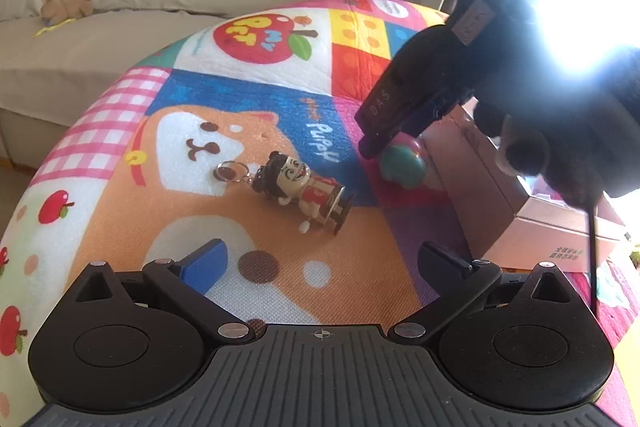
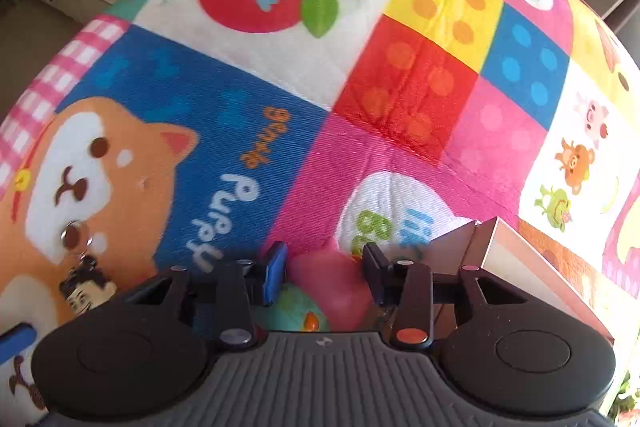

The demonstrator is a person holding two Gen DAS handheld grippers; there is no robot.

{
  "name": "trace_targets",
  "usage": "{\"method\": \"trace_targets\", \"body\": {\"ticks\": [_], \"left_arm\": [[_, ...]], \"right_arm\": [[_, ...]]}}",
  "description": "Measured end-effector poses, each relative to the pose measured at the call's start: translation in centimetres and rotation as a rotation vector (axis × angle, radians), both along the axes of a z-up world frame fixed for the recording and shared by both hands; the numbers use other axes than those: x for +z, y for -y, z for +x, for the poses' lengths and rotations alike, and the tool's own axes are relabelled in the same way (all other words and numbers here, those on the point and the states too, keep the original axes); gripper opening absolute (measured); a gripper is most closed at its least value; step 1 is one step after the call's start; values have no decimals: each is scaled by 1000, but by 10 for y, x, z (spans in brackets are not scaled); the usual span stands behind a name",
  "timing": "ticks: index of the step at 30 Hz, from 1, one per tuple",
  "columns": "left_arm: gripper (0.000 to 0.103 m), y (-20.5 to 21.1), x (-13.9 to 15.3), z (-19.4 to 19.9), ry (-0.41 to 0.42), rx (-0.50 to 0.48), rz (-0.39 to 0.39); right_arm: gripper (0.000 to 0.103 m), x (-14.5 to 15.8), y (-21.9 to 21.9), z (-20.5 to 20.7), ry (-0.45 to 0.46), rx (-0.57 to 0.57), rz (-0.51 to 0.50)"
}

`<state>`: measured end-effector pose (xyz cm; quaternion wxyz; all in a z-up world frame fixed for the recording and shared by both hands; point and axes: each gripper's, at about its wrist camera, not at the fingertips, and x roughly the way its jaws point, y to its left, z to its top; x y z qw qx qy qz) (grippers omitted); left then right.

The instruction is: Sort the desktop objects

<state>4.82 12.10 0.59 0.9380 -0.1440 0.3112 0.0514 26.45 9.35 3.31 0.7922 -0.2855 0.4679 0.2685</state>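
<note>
Your right claw stands narrowly parted, straddling the pink-and-teal toy beside the box; grip unconfirmed. Your left claw gapes wide, empty; the keychain figure lies just beyond it, long axis left to right.

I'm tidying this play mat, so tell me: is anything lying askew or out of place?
The figurine keychain lies toppled on its side on the play mat, ring stretched out behind its head. A pink and teal toy sits between the right gripper's jaws beside the cardboard box. Nothing looks spilled or damaged.
</note>
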Motion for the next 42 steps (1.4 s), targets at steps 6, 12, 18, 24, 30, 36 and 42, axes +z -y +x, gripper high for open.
{"method": "trace_targets", "body": {"ticks": [6, 12, 18, 24, 30, 36, 42], "left_arm": [[103, -15, 1, -36, 29, -27, -42], [103, -25, 7, -54, 19, 12, -5], [103, -7, 22, -19, 60, -63, 104], [103, 13, 12, 30, 55, -143, 275], [103, 8, 3, 57, -4, -150, 240], [103, 26, 4, 55, 35, -323, 275], [103, 64, 2, 10, 49, -509, 279]], "right_arm": [[41, 3, 27, -75, -19, 148, 35], [41, 9, 72, -143, -7, 245, 92], [41, -1, 136, -203, 115, 314, 94], [60, -7, 194, -214, 361, 161, 41], [88, 4, 252, -211, 325, -19, 266], [88, -12, 281, -196, 242, -211, 398], [94, -20, 300, -193, 202, -284, 475]]}}
